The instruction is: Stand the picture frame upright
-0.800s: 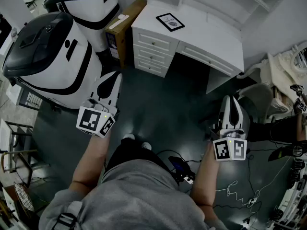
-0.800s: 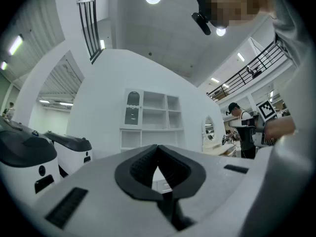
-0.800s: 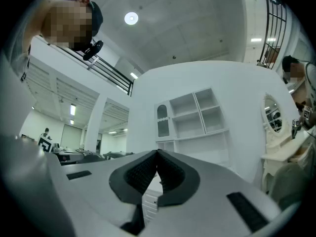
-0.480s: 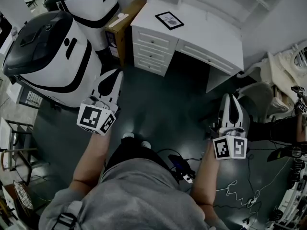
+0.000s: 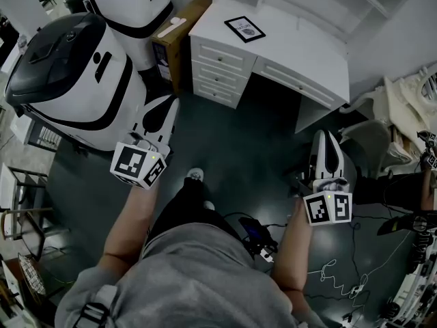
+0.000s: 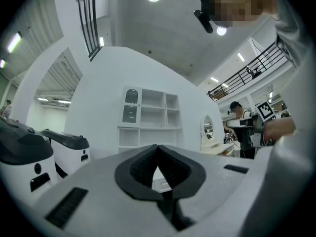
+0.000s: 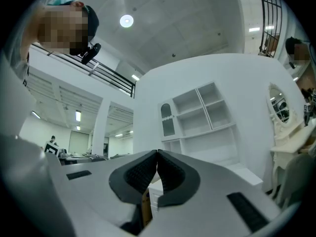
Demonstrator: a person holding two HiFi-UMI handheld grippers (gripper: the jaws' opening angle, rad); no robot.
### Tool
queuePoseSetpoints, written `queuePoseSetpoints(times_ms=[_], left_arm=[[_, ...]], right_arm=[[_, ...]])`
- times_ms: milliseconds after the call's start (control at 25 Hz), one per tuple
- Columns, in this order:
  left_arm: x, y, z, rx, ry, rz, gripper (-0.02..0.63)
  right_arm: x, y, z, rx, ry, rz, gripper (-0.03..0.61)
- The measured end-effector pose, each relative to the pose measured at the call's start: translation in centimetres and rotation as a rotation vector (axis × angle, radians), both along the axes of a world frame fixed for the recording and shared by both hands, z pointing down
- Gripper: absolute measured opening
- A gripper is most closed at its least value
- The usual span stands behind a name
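A black picture frame (image 5: pixel 244 29) lies flat on the top of a white desk (image 5: pixel 300 53) at the far side of the head view. My left gripper (image 5: pixel 161 112) is held over the dark floor, well short of the desk, its jaws shut with nothing between them. My right gripper (image 5: pixel 326 145) hangs to the right, below the desk's right end, also shut and empty. In the left gripper view the gripper (image 6: pixel 157 146) points level at the desk's white shelf unit (image 6: pixel 150 117). The right gripper (image 7: pixel 157 152) points slightly up at the same shelf unit (image 7: pixel 200 116). The frame does not show in either gripper view.
Two large white-and-black machines (image 5: pixel 65 70) stand at the left, with a cardboard box (image 5: pixel 179 29) between them and the desk's drawers (image 5: pixel 218 70). A white chair (image 5: pixel 372 139) and cream cloth (image 5: pixel 410 104) sit at the right. Cables (image 5: pixel 341 268) lie on the floor near my feet.
The view has shifted slightly and one foot has stepped forward toward the desk. Both grippers keep their pose, shut and empty.
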State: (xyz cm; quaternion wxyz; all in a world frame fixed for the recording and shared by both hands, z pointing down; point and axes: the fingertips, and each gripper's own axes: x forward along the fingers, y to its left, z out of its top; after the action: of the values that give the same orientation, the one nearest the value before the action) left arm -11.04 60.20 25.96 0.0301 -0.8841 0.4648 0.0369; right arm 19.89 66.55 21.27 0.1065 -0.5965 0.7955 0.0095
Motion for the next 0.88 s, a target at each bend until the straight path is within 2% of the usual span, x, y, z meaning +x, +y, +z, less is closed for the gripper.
queuePoseSetpoints(times_ms=[280, 880], left_arm=[[-0.6, -3.6, 0.1, 0.004, -0.008, -0.010, 0.008], [1.5, -17.1, 0.4, -0.018, 0.001, 0.039, 0.008]], right_arm=[[-0.6, -3.3, 0.5, -0.009, 0.000, -0.015, 0.026], [0.2, -15.6, 0.2, -0.036, 0.032, -0.005, 0.026]])
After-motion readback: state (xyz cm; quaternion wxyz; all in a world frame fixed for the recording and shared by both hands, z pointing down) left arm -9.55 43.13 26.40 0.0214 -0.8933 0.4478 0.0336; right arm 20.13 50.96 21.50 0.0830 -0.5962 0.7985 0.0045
